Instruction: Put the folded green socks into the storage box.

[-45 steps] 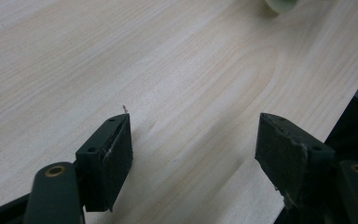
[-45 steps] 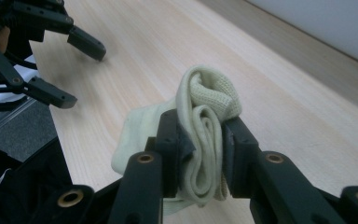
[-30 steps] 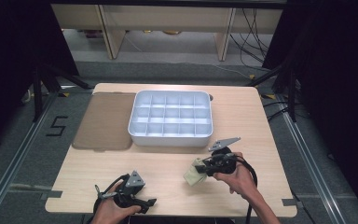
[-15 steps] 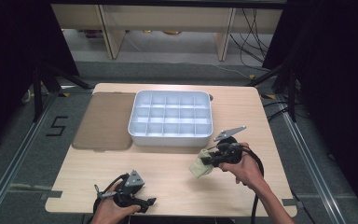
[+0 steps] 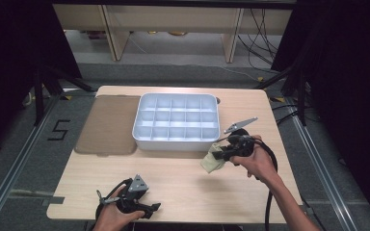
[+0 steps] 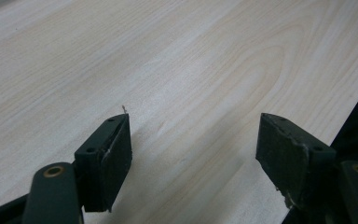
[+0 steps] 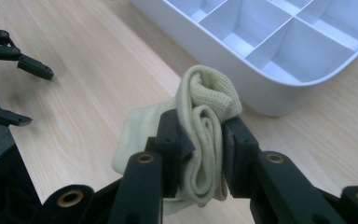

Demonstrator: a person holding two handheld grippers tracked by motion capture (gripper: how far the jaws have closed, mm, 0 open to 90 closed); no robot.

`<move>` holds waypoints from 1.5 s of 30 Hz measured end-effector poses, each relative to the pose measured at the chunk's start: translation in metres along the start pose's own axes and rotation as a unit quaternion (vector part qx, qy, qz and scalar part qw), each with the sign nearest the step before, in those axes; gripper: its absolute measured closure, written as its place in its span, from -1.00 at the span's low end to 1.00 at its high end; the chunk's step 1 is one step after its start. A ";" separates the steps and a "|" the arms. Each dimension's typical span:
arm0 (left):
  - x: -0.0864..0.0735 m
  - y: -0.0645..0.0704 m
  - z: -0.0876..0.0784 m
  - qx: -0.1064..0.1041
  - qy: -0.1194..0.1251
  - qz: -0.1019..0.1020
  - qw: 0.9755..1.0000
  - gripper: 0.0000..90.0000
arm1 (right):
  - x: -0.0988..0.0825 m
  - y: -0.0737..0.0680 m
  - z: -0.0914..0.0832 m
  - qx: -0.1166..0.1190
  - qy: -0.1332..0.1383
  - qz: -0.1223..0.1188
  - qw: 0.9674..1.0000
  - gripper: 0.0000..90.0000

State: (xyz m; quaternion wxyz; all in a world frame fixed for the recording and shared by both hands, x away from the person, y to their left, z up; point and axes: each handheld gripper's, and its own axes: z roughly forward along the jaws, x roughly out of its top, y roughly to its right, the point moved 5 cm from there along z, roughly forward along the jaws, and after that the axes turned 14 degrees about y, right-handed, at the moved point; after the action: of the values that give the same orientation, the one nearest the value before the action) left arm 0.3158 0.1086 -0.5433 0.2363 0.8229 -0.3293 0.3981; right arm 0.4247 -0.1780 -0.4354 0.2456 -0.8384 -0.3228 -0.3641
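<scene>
A rolled pale-yellow sock is pinched between the jaws of my right gripper, which is shut on it. In the high view the sock hangs from that gripper just off the front right corner of a white divided tray. The tray's near wall lies right ahead in the right gripper view, its compartments bare. My left gripper rests at the table's front edge, left of centre. Its jaws stand wide apart over bare wood in the left gripper view, open and holding nothing.
A brown flat lid lies left of the tray. The light wooden table has free room along its front half. The left gripper's fingers show far left in the right gripper view. Dark floor and cables surround the table.
My right gripper has carried the sock up and to the right, from the table's front middle toward the tray's front right corner. The left gripper has stayed put.
</scene>
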 end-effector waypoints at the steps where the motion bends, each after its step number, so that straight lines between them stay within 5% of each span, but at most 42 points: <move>1: 0.000 0.000 0.000 0.000 -0.001 0.001 1.000 -0.42 | 0.002 0.001 -0.002 0.000 -0.011 -0.001 1.000 0.60; 6: 0.000 -0.001 -0.001 -0.001 0.000 0.005 1.000 -0.42 | 0.009 0.004 -0.004 -0.010 -0.020 0.006 1.000 0.60; 11: 0.001 0.000 0.000 0.001 0.005 0.000 1.000 -0.42 | 0.019 0.011 -0.006 -0.005 -0.012 -0.014 1.000 0.60; 12: 0.001 0.000 0.000 0.000 0.005 -0.001 1.000 -0.42 | 0.020 0.008 -0.007 -0.010 -0.019 0.004 1.000 0.60; 23: 0.001 0.000 0.000 -0.001 0.005 -0.001 1.000 -0.42 | 0.037 0.017 -0.012 -0.031 -0.034 0.003 0.999 0.60; 45: 0.000 0.003 0.001 -0.003 0.002 0.004 1.000 -0.42 | 0.072 0.041 0.006 -0.071 -0.041 -0.020 0.996 0.59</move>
State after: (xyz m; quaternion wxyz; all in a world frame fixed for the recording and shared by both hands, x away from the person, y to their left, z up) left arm 0.3145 0.1062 -0.5430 0.2376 0.8199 -0.3333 0.4002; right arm 0.4947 -0.1751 -0.3907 0.1647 -0.8614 -0.3227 -0.3560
